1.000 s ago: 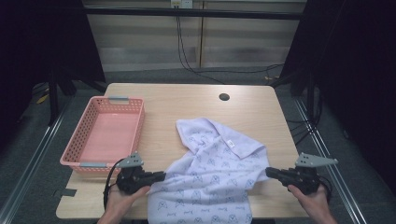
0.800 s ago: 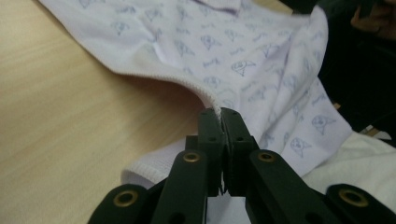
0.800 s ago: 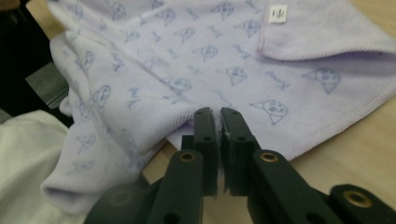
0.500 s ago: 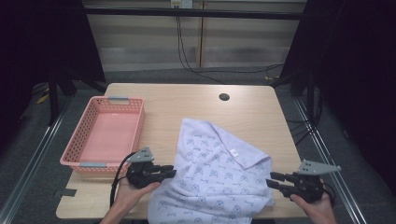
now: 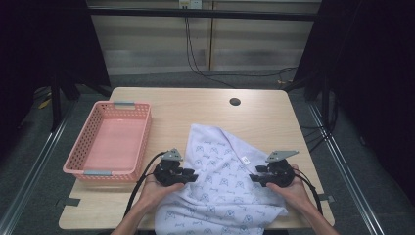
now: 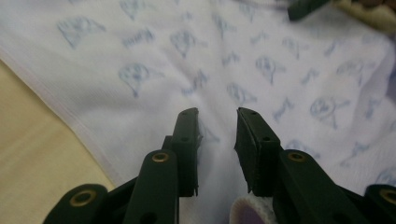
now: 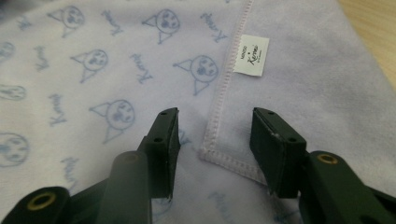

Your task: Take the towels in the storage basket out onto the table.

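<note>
Here both the left gripper (image 6: 215,128) and the right gripper (image 7: 215,128) hover released over the printed lilac towel (image 5: 220,191), its stitched corner hem (image 7: 215,140) lying between the right fingers (image 7: 273,140).

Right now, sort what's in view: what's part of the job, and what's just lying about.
In the job:
- printed cloth, partly folded, hanging over the table's near edge
- left gripper, open over the cloth
- right gripper, open at the hemmed corner

Lying about:
- pink basket, empty
- table
</note>
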The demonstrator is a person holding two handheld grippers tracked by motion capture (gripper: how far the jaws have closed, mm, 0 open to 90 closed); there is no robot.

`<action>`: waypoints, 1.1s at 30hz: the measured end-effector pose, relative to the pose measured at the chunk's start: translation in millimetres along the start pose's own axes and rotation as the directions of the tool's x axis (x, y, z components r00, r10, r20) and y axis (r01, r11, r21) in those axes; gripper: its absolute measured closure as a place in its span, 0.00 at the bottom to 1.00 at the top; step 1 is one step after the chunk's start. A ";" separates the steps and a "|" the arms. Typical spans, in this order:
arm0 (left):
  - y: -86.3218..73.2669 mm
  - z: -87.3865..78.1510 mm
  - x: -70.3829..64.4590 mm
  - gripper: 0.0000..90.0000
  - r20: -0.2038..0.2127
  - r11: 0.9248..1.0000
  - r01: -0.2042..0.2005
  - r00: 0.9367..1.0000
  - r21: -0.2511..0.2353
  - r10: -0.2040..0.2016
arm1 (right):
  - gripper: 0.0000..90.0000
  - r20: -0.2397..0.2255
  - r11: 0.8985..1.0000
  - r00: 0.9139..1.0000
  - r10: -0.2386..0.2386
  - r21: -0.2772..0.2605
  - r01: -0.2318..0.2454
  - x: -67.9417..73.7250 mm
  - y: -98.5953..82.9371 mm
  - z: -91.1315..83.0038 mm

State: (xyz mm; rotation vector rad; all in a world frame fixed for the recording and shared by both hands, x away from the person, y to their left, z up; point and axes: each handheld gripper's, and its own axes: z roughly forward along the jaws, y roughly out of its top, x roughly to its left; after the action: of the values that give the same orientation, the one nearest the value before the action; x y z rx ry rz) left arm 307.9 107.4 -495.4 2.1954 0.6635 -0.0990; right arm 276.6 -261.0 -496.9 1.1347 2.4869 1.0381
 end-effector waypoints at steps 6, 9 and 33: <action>-14.9 -1.2 -25.8 0.92 0.014 0.996 -0.071 0.997 0.062 0.070 | 0.92 0.024 1.000 1.000 0.005 0.017 -0.005 1.2 -1.5 -4.0; -27.0 -9.5 -39.5 0.94 0.036 0.995 -0.057 0.998 0.078 0.054 | 0.95 0.000 1.000 1.000 -0.011 0.028 0.011 7.8 -5.7 -8.2; 12.7 -19.0 45.3 0.63 -0.144 0.980 0.121 0.979 -0.159 -0.144 | 0.97 -0.047 0.976 0.994 0.100 -0.192 -0.107 -10.8 4.4 -57.3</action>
State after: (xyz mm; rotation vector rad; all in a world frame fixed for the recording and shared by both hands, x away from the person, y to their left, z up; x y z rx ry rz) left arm 350.2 134.0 -486.9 2.0269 0.8766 0.0517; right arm 260.4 -296.3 -453.2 1.2048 2.3129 1.3089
